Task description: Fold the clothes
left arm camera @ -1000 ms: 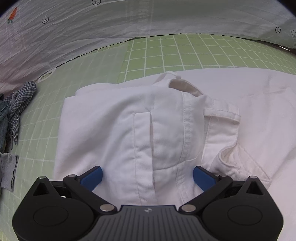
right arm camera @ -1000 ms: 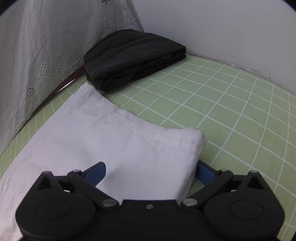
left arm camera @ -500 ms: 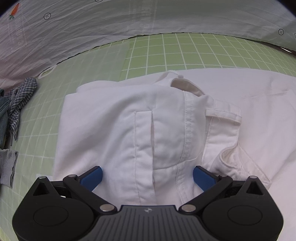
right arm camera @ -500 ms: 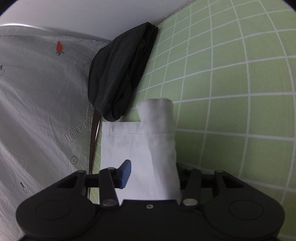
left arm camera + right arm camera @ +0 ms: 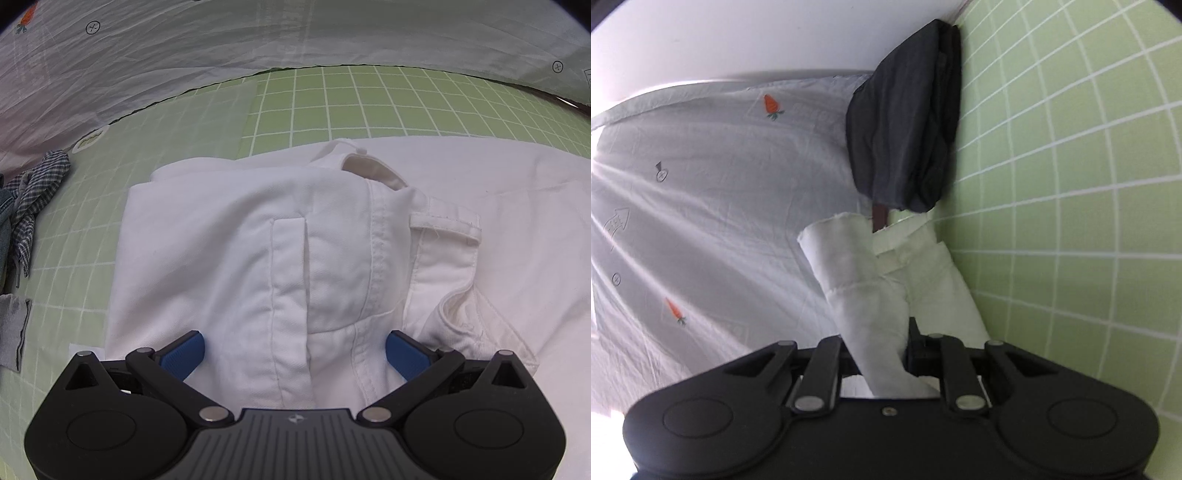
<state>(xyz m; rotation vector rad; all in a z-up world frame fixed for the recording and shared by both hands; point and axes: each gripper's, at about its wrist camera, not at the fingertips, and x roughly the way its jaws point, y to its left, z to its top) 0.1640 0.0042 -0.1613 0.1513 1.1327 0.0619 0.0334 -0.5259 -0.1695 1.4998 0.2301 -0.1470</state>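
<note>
Right tool [image 5: 877, 354] pinches white trousers [image 5: 864, 295]; left tool [image 5: 293, 350] straddles waistband [image 5: 376, 266].

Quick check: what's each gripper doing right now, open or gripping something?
Left gripper: open, jaws spread either side of the white trousers, holding nothing.
Right gripper: closed on the white trouser leg, lifted.

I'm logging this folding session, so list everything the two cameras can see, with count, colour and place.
White trousers: one, white, spread on the mat, leg end lifted.
Mat: one, green with white grid, under everything.
Folded dark garment: one, black, at the mat's far edge.
Printed sheet: one, pale grey with carrots, beside the mat.
Checked cloth: one, blue-white, left edge of the mat.
Left gripper: open over the waistband.
Right gripper: shut on the trouser leg.
</note>
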